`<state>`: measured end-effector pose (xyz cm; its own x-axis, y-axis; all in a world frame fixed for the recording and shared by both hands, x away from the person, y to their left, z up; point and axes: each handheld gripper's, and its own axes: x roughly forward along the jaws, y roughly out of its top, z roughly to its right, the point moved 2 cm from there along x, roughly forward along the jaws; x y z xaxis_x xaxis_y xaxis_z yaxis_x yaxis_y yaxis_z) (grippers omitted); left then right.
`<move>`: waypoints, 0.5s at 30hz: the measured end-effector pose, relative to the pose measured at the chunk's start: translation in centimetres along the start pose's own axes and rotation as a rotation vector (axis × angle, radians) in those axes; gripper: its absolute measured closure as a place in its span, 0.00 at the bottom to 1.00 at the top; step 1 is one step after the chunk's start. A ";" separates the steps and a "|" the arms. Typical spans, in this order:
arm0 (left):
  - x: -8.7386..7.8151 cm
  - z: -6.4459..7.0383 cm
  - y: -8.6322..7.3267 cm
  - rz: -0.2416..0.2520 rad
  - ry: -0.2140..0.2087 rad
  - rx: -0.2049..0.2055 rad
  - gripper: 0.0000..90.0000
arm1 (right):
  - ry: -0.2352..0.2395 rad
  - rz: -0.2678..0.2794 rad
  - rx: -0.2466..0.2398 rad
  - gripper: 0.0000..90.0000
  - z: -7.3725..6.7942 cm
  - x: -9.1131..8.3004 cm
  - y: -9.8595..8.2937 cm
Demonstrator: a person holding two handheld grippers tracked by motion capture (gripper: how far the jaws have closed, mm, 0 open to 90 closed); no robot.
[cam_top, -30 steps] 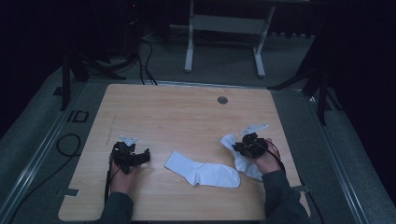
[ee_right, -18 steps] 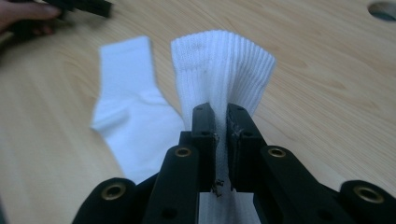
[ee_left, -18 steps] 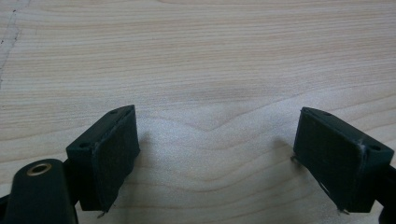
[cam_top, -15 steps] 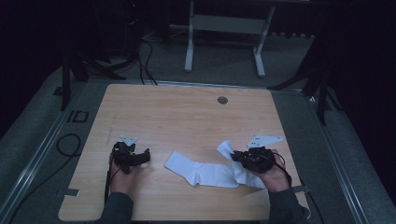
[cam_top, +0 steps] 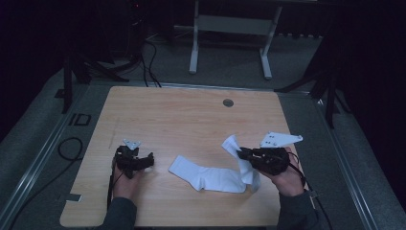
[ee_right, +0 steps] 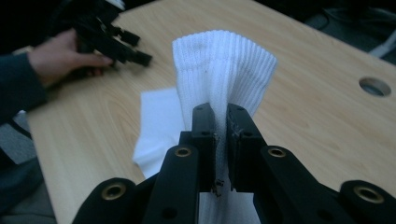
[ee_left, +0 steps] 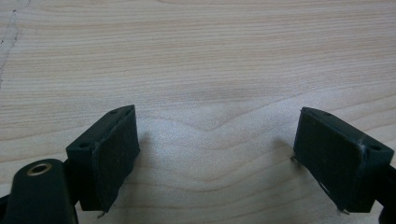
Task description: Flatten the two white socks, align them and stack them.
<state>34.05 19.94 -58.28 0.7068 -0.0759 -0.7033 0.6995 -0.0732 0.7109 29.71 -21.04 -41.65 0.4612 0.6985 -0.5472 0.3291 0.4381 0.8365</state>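
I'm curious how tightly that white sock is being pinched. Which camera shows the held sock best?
The right gripper view: the held sock stands ribbed between the closed jaws of the right gripper. The high view shows it small, draping down toward the flat sock. The left gripper view shows bare table.

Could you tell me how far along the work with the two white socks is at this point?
One sock lies flat on the table. The right gripper is shut on the second sock, lifted. The left gripper rests open on bare wood. Laying the held sock down or pairing them looks still to do.
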 end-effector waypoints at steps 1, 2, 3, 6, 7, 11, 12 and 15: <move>0.0 0.0 0.0 0.000 0.000 0.000 0.16 | 0.000 0.000 0.000 0.92 0.0 0.0 0.0; 0.0 0.0 0.0 0.000 0.000 0.000 0.16 | 0.012 0.014 -0.013 0.92 -0.5 -0.1 0.5; 0.0 0.0 0.0 0.000 0.000 0.000 0.16 | 0.012 0.014 -0.013 0.92 -0.5 -0.1 0.5; 0.0 0.0 0.0 0.000 0.000 0.000 0.16 | 0.029 0.022 -0.041 0.92 -1.3 0.4 1.2; 0.0 0.0 0.0 0.000 0.000 0.000 0.16 | 0.032 0.022 -0.049 0.92 -1.6 0.8 1.4; 0.0 0.0 0.0 0.000 0.000 0.000 0.16 | 0.063 -0.008 -0.060 0.92 -2.4 3.4 1.6; 0.0 0.0 0.0 0.000 0.000 0.000 0.16 | 0.062 -0.024 -0.068 0.92 -2.6 4.4 1.4; 0.0 0.0 0.0 0.000 0.000 0.000 0.16 | 0.061 -0.065 -0.073 0.92 -3.1 7.2 0.7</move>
<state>34.05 19.93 -58.28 0.7069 -0.0761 -0.7032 0.6994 -0.0730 0.7110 30.70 -13.99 -44.93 0.3895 0.6994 -0.5992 0.2945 0.5218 0.8006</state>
